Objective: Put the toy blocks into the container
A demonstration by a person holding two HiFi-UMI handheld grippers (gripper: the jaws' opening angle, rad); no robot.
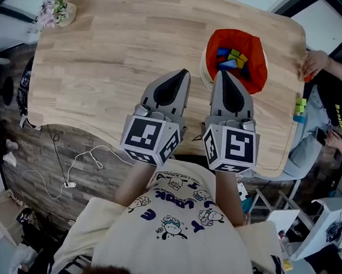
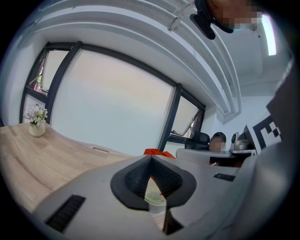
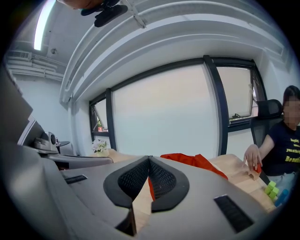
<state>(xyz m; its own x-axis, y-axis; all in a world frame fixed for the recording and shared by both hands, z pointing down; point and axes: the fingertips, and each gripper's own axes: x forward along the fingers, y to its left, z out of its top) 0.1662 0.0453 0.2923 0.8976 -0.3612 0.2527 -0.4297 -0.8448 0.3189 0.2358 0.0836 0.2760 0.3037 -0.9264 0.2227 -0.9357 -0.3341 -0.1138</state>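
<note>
There are two grippers over the wooden table [image 1: 119,50], both on the near side of the one container [image 1: 212,47], a round tub lined with red cloth. The left gripper [image 1: 184,74] hangs just to the left of the container's near rim, clear of it. Its own view shows the two black pads [image 2: 136,178] meeting at the tip, with nothing between them. Only the container's pale wall and a sliver of red lining show through the gap lower down.

The right gripper [image 1: 222,75] points at the container's near rim, its tip right at the edge. Its jaws are closed too, pad against pad [image 3: 161,178], and it holds nothing.

The toy blocks [image 1: 233,58] lie in a small heap at the bottom of the container. I can pick out blue, green, yellow and red pieces, but they overlap too much for a sure count.

Two more blocks sit outside, to the right of the container at the table's right edge: one green block [image 1: 301,103] and one blue block [image 1: 299,117], touching each other.

One other person sits beyond that edge, with one hand [image 1: 315,62] resting on the table to the right of the container, fingers over something small and red.

One flower pot [image 1: 61,12] stands far left of the container, at the table's far corner.
</note>
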